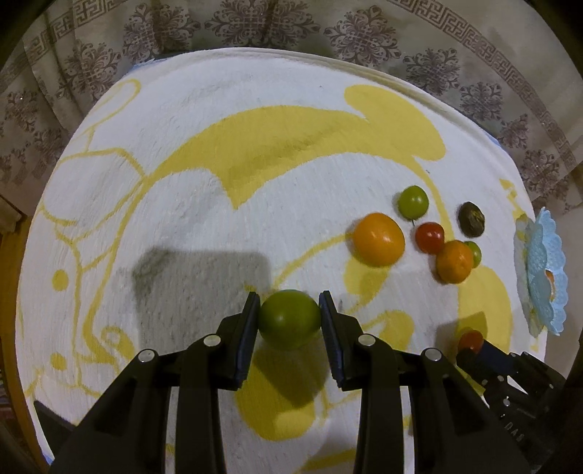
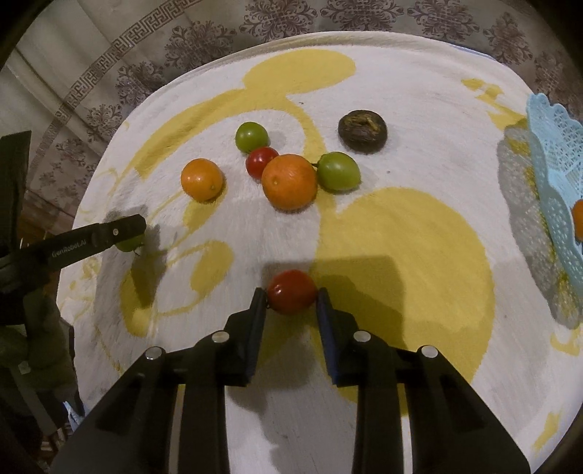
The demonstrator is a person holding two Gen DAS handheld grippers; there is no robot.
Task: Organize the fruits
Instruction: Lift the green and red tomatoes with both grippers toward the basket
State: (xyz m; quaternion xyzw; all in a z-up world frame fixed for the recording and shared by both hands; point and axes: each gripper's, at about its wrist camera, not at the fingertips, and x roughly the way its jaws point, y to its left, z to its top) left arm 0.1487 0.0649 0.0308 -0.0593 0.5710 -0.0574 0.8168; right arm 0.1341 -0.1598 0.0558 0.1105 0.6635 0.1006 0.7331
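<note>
Fruit is sitting in both claws: the left claw [image 1: 289,315] is clamping a green fruit [image 1: 289,318], the right claw [image 2: 291,297] a red fruit [image 2: 292,291]. Only the right wrist view is showing the loose cluster [image 2: 289,181] fully spread, with the dark fruit [image 2: 362,130] apart. A blue lace basket [image 2: 557,160] is standing at the right edge of the white-and-yellow cloth-covered surface [image 2: 419,109], a patterned curtain [image 1: 291,25] hanging behind.
</note>
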